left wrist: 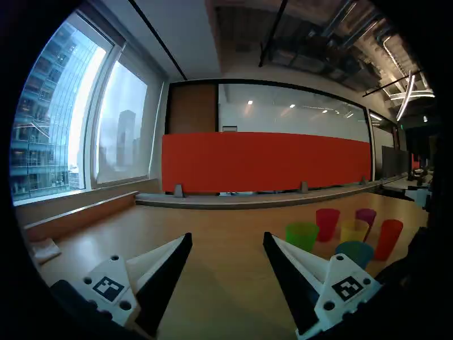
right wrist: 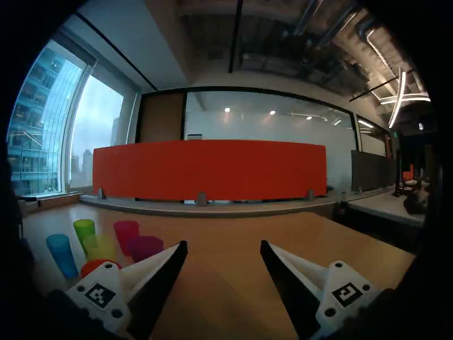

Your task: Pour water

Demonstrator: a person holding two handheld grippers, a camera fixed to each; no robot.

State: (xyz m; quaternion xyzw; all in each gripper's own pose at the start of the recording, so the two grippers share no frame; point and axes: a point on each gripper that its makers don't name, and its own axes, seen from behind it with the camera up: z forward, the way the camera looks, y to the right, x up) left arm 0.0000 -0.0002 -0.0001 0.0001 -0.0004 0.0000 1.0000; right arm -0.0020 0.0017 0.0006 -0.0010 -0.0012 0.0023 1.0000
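Left tool (left wrist: pixel 226 258): fingers spread wide, holding nothing. Six plastic cups (left wrist: pixel 354 229) stand clustered on the desk (left wrist: pixel 226 226), ahead and to the right of it, not touching. Right tool (right wrist: pixel 222 262): fingers wide, empty. The cluster lies ahead-left, with the orange cup (right wrist: pixel 95 265) just beside its left finger.

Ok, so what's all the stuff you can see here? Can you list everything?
Table: one, light wood, under everything.
Cups: six (green, red, purple, yellow, orange, blue), bunched together on the table, at the right in the left gripper view.
Screen: one, red-orange, standing along the table's far edge.
Windows: big, at the left, tall buildings outside.
Ceiling lights: white strips, upper right.
Left gripper: one, white and black fingers, open, over the table.
Right gripper: one, same colours, open, over the table.
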